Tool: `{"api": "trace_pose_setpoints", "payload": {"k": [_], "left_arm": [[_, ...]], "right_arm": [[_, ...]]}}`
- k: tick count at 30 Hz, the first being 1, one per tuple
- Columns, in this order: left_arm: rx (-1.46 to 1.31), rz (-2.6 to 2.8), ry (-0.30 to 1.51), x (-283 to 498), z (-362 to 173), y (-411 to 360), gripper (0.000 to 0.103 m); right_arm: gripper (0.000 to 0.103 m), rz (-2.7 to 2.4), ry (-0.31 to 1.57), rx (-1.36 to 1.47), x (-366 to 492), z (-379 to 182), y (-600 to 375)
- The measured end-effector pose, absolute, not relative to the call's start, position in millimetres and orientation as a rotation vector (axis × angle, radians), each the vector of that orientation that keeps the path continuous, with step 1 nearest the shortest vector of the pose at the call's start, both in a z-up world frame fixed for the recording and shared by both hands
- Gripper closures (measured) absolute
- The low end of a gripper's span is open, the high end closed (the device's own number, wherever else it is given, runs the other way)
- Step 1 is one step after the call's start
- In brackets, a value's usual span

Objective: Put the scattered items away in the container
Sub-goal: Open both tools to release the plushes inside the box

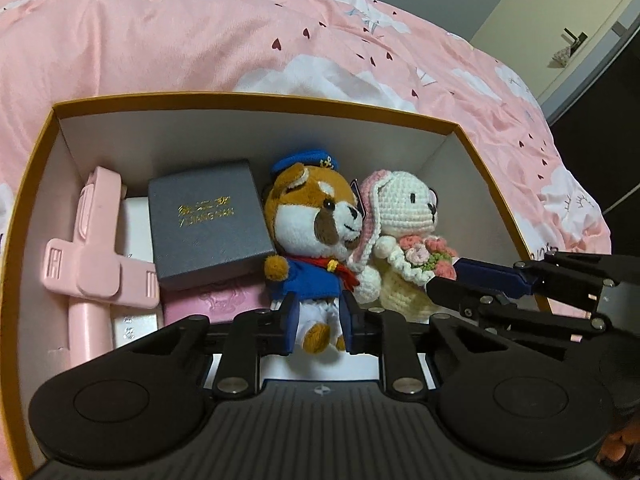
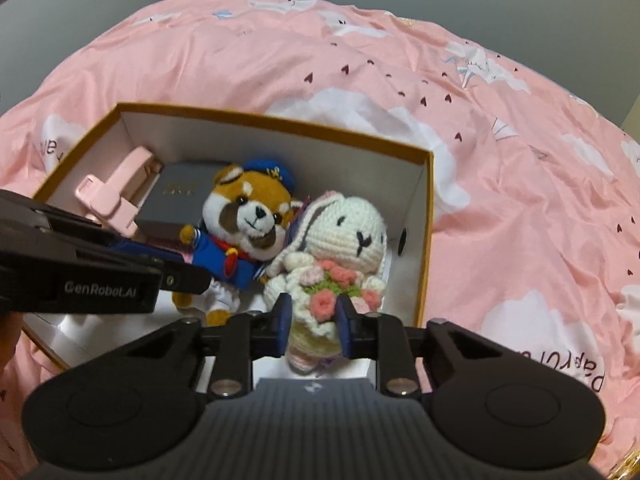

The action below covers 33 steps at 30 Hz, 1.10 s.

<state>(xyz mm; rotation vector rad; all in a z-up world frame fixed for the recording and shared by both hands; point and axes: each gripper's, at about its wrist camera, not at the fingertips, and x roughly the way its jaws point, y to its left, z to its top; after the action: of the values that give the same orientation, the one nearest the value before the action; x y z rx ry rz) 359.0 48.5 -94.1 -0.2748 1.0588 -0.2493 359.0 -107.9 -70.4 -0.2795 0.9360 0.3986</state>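
An orange-rimmed cardboard box (image 1: 240, 98) (image 2: 280, 124) lies open on the bed. A brown dog plush (image 1: 316, 216) (image 2: 248, 216) in a blue sailor suit and cap sits inside it. Beside it is a white crochet rabbit (image 1: 408, 208) (image 2: 348, 228) with a pink flower bouquet. My left gripper (image 1: 319, 320) has its blue pads pressed on the dog's lower body. My right gripper (image 2: 314, 320) is shut on the rabbit's body below the bouquet. Each gripper's fingers (image 1: 480, 280) (image 2: 160, 268) also reach into the other's view from the side.
In the box's left part lie a dark grey gift case (image 1: 208, 220) with gold lettering, a pink clamp-like holder (image 1: 96, 264), and a small pink box (image 1: 216, 304). A pink bedspread (image 1: 200, 32) surrounds the box. A door (image 1: 560, 20) stands at the far right.
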Motion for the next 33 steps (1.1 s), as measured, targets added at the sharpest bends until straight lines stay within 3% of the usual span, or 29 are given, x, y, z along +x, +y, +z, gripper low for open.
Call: {"api": "trace_pose_setpoints", "payload": {"k": [12, 14, 16, 19, 20, 21, 25, 30, 33], "left_arm": [[-0.279, -0.208, 1.046, 362, -95, 40, 0.078], [-0.27, -0.196, 1.043, 358, -93, 41, 0.075], [-0.258, -0.187, 1.032, 353, -89, 41, 0.073], [-0.231, -0.158, 1.001, 343, -80, 42, 0.059], [-0.219, -0.142, 0.983, 339, -77, 42, 0.049], [-0.208, -0.128, 0.96, 334, -73, 43, 0.045], [-0.191, -0.11, 0.876, 316, -59, 44, 0.043], [-0.178, -0.08, 0.751, 291, -41, 45, 0.015], [-0.205, -0.091, 0.71, 277, -32, 50, 0.015]], "right_arm": [[0.078, 0.394, 0.858, -0.276, 356, -68, -106], [0.057, 0.388, 0.826, -0.278, 349, -65, -108], [0.046, 0.369, 0.782, -0.289, 342, -60, -110], [0.037, 0.353, 0.757, -0.278, 336, -54, -113], [0.035, 0.348, 0.752, -0.269, 335, -52, -114], [0.034, 0.348, 0.745, -0.254, 333, -50, -116], [0.021, 0.339, 0.712, -0.193, 320, -42, -123], [0.01, 0.286, 0.589, -0.12, 297, -32, -131], [0.008, 0.289, 0.55, -0.056, 285, -26, -139]]}}
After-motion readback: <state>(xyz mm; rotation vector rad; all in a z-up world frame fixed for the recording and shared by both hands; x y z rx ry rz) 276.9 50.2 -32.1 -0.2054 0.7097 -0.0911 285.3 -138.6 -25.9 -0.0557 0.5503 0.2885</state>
